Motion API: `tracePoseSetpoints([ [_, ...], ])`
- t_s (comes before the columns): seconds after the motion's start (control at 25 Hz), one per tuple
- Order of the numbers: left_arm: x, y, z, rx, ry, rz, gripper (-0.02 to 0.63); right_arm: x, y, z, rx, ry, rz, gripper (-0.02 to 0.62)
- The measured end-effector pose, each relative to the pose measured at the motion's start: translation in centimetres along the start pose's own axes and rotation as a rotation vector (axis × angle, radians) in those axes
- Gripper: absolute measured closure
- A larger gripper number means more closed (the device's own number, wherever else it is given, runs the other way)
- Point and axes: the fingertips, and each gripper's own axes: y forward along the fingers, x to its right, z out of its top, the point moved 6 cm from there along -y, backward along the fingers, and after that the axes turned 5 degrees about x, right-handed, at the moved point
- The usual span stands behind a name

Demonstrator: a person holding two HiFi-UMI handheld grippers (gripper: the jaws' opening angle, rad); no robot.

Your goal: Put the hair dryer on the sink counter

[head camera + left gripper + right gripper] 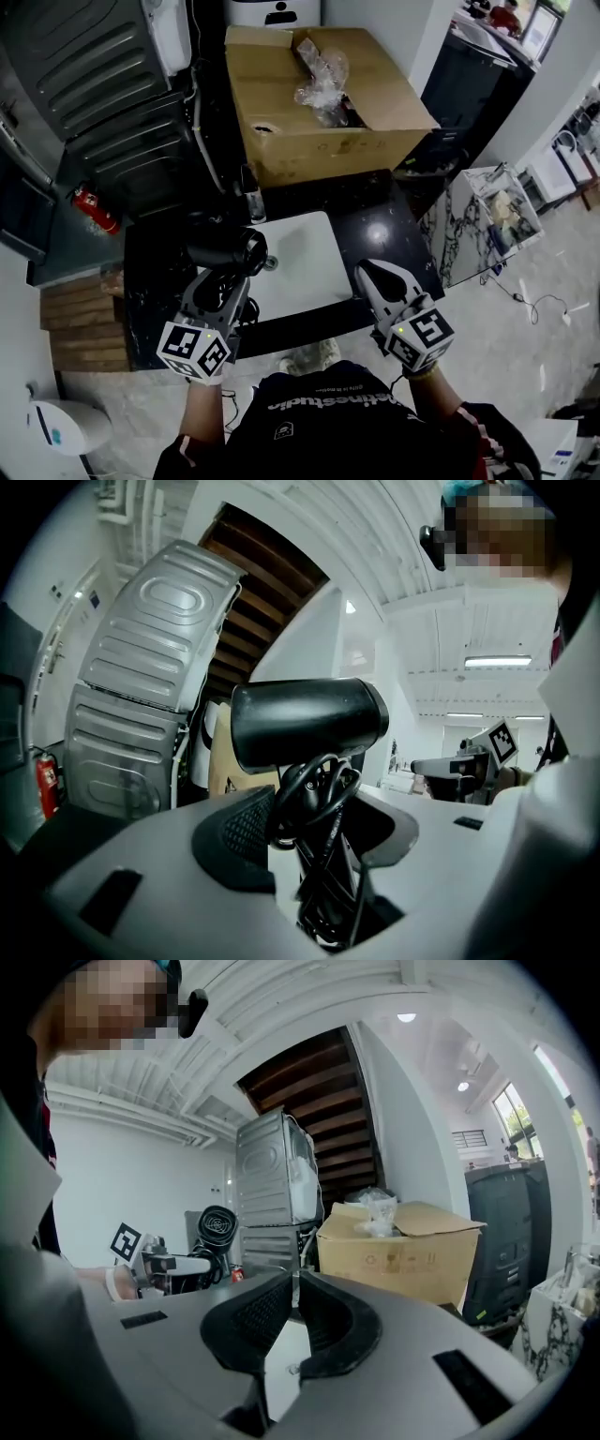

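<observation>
My left gripper (228, 284) is shut on the handle of a black hair dryer (227, 249), whose barrel stands above the left edge of the white sink basin (305, 258). The basin is set in a black sink counter (380, 225). In the left gripper view the hair dryer (309, 719) lies crosswise above the jaws, and its cord is coiled round the handle between them at my left gripper (314, 808). My right gripper (366, 272) hovers over the basin's right front corner. Its jaws meet at the tips with nothing between them, as my right gripper (292, 1283) shows in its own view.
An open cardboard box (319, 103) holding plastic bags sits behind the counter. Grey ribbed metal cabinets (103, 84) and a red fire extinguisher (94, 211) stand at the left. A marble-patterned stand (469, 225) is at the right, and wooden steps (80, 319) lie at the lower left.
</observation>
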Motion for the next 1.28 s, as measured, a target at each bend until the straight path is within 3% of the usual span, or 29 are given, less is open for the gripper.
tracePoseSetpoints([
  [0.68, 2.7, 24.1, -7.6, -0.298, -0.018, -0.192, 0.391, 10.2, 0.2, -0.9, 0.041, 0.093, -0.057, 0.554],
  [1.0, 2.6, 34.0, -12.4, -0.481, 0.030, -0.252, 0.392, 14.2, -0.7, -2.4, -0.059, 0.091, -0.131, 0.554],
  [1.28, 2.3, 40.2, -17.4, -0.641, -0.001, -0.297, 0.393, 16.3, -0.7, -3.6, -0.090, 0.105, -0.156, 0.554],
])
